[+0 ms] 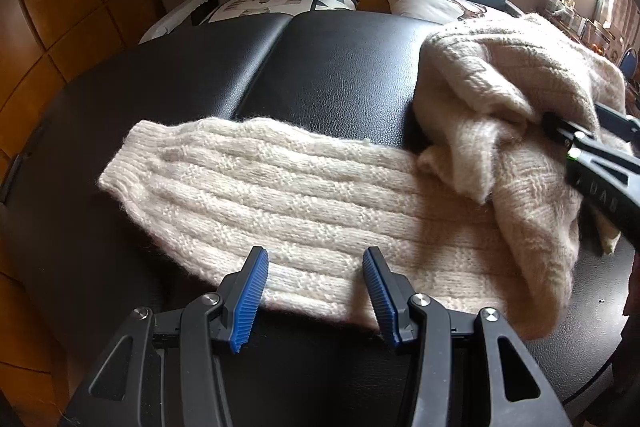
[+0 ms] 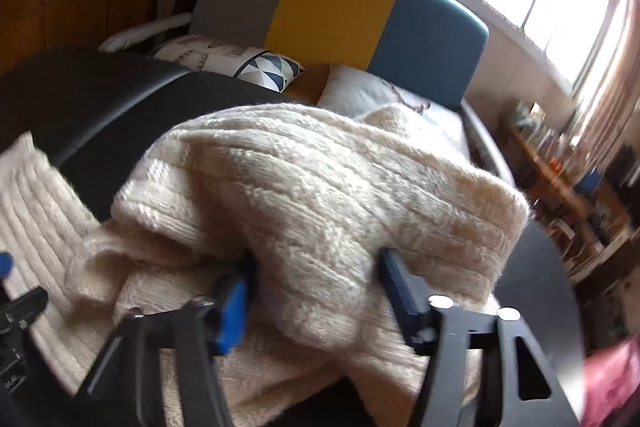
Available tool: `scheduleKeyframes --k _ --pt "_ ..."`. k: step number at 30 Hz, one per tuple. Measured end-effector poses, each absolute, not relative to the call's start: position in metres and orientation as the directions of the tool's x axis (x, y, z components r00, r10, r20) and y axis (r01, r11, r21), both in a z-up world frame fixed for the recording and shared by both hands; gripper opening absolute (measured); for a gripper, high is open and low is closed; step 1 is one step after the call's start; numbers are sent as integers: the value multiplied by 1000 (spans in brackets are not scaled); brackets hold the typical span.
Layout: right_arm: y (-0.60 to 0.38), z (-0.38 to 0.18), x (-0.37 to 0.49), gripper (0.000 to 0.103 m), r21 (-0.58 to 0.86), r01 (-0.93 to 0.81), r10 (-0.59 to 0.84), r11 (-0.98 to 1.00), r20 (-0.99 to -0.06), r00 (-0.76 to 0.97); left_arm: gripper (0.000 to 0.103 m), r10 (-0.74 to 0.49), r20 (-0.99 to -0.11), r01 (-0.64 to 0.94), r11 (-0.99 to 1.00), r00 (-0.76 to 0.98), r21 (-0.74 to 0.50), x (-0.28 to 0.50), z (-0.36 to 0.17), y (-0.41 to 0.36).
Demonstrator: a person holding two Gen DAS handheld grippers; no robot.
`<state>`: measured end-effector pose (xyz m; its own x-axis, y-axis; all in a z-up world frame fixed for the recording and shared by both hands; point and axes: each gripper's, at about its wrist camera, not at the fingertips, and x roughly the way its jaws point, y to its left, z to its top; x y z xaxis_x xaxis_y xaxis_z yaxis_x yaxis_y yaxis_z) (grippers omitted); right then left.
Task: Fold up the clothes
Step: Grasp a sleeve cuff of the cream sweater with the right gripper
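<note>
Knitwear, a cream ribbed wool sweater (image 1: 304, 195), lies on the black padded leather table (image 1: 344, 75), which serves as the landmark. One sleeve stretches flat toward the table's left side, its cuff (image 1: 128, 155) short of the left edge, with bare black leather all around that end and along the far side up to the centre seam. The sweater's body is bunched in a raised heap over the table's right half, near the right edge.

The left gripper (image 1: 314, 297) hovers at the table's near edge over the sleeve's near hem, its blue ribbed pads (image 1: 250, 301) spread wide with nothing between them. The right gripper (image 2: 316, 291) reaches into the heap from the right; a thick fold of knit sits between its parted fingers, but blur hides whether they press on it, so I cannot tell its hold.

Beyond the table's far edge stand patterned pillows (image 1: 280, 3) and a grey, yellow and blue headboard (image 2: 340, 11).
</note>
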<state>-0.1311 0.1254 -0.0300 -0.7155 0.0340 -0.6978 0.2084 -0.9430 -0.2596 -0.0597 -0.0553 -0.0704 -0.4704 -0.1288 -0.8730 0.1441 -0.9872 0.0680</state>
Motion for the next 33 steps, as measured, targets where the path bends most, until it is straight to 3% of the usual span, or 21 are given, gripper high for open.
scheduleKeyframes --k 4,12,14,16,23,27,33 --pt "147 -16 -127 26 -129 190 -46 -973 -701 -712 50 -139 -869 142 -987 -475 80 -63 -69 -54" --pt "195 31 -103 22 127 128 -180 -984 -644 -744 50 -209 -843 116 -978 -495 174 -78 -74 -41" --pt "204 44 -93 21 151 120 -188 -981 -618 -763 50 -219 -838 115 -976 -500 186 -81 -76 -39" --pt "217 61 -84 13 163 106 -183 -981 -585 -790 50 -234 -828 106 -972 -509 209 -83 -77 -35" --pt "278 102 -63 13 181 16 -109 -983 -520 -847 50 -264 -814 98 -963 -517 250 -83 -79 -28" --pt "318 95 -59 13 191 -83 -35 -978 -545 -838 50 -246 -824 110 -969 -510 221 -81 -76 -31" --pt "381 35 -65 13 196 -270 70 -943 -674 -736 50 -116 -820 47 -993 -560 108 -69 -61 -17"
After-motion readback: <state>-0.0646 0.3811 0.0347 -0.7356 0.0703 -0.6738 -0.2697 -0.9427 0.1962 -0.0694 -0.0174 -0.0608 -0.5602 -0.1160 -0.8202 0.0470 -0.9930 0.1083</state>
